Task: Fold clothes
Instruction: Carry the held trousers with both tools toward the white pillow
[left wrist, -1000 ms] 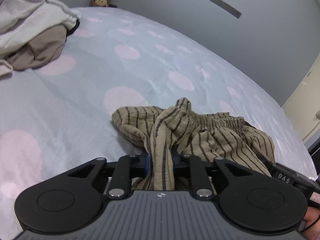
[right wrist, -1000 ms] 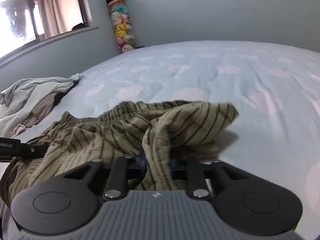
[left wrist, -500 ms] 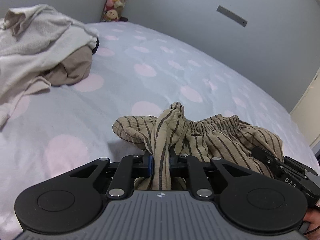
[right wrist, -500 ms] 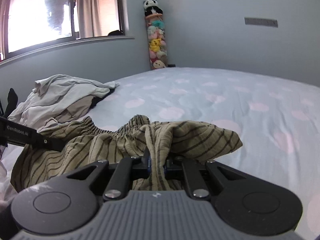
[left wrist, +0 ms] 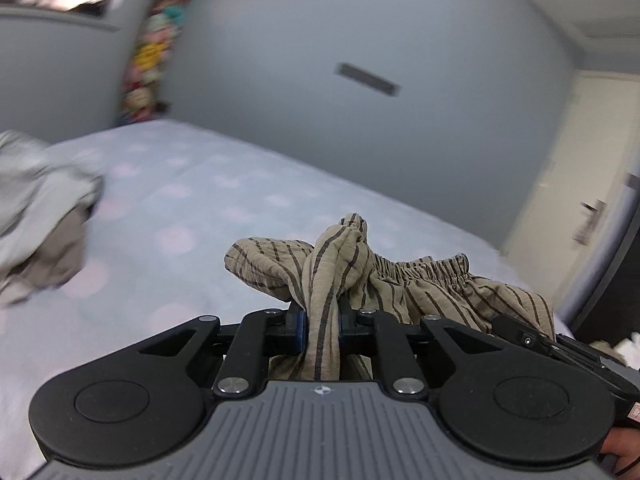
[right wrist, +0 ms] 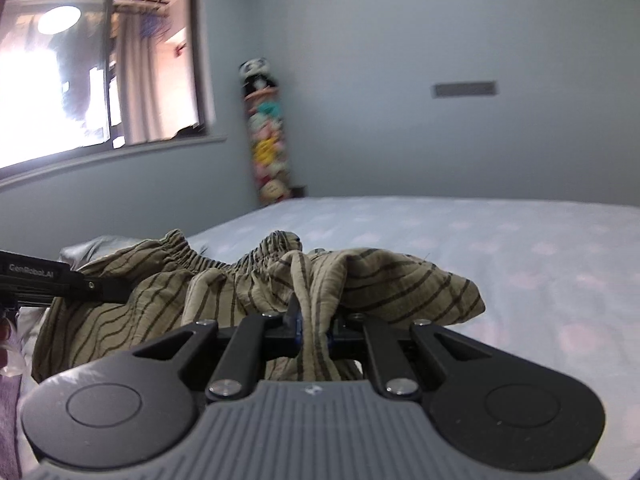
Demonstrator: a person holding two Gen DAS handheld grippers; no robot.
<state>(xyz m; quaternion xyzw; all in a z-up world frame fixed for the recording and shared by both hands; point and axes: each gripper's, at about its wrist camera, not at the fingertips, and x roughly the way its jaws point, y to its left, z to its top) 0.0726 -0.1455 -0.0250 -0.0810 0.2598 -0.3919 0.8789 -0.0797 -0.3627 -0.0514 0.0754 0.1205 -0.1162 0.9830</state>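
A pair of olive striped shorts point(left wrist: 420, 284) with an elastic waistband hangs between my two grippers above the bed. My left gripper point(left wrist: 322, 320) is shut on a bunched fold of the shorts. My right gripper point(right wrist: 314, 324) is shut on another bunched fold of the same shorts point(right wrist: 240, 280). The right gripper's body shows at the lower right of the left wrist view point(left wrist: 560, 352). The left gripper's body shows at the left edge of the right wrist view point(right wrist: 48, 280).
The bed point(left wrist: 192, 216) has a pale blue sheet with pink dots. A pile of grey and tan clothes point(left wrist: 36, 216) lies at the left. A column of plush toys point(right wrist: 266, 140) stands in the corner. A window point(right wrist: 92, 80) is on the left wall, a door point(left wrist: 580, 184) at the right.
Both grippers have lifted and tilted up with the shorts; more wall, window and door show now. The shorts' waistband has risen off the bed.
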